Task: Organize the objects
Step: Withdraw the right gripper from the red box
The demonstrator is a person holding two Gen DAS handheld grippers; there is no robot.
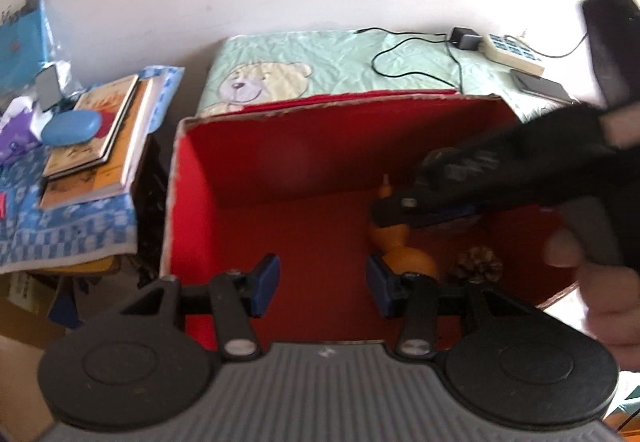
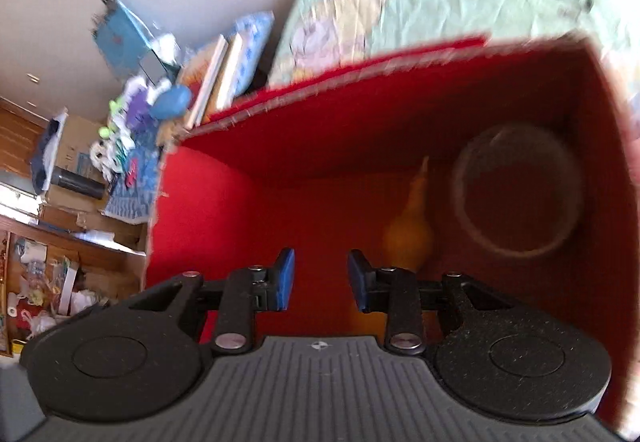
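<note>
An open red box [image 1: 192, 178] fills both views. Inside it, an orange gourd [image 1: 408, 258] lies on the floor with a pinecone [image 1: 478, 264] to its right. In the left wrist view my left gripper [image 1: 322, 286] hovers over the box's near side, open, with nothing between its blue pads. My right gripper [image 1: 404, 210] reaches into the box from the right, above the gourd, held by a hand [image 1: 600, 298]. In the right wrist view the right gripper [image 2: 320, 282] is open and empty over the box floor. The gourd [image 2: 408, 238] is just beyond its right finger, and a round ring-shaped object [image 2: 516, 194] is further right.
A green bear-print cloth [image 1: 304, 62] lies behind the box, carrying a cable, a power strip [image 1: 512, 50] and a phone [image 1: 540, 86]. To the left, a blue-clothed table holds stacked books [image 1: 108, 130] and a blue case [image 1: 72, 126]. A white wall is behind.
</note>
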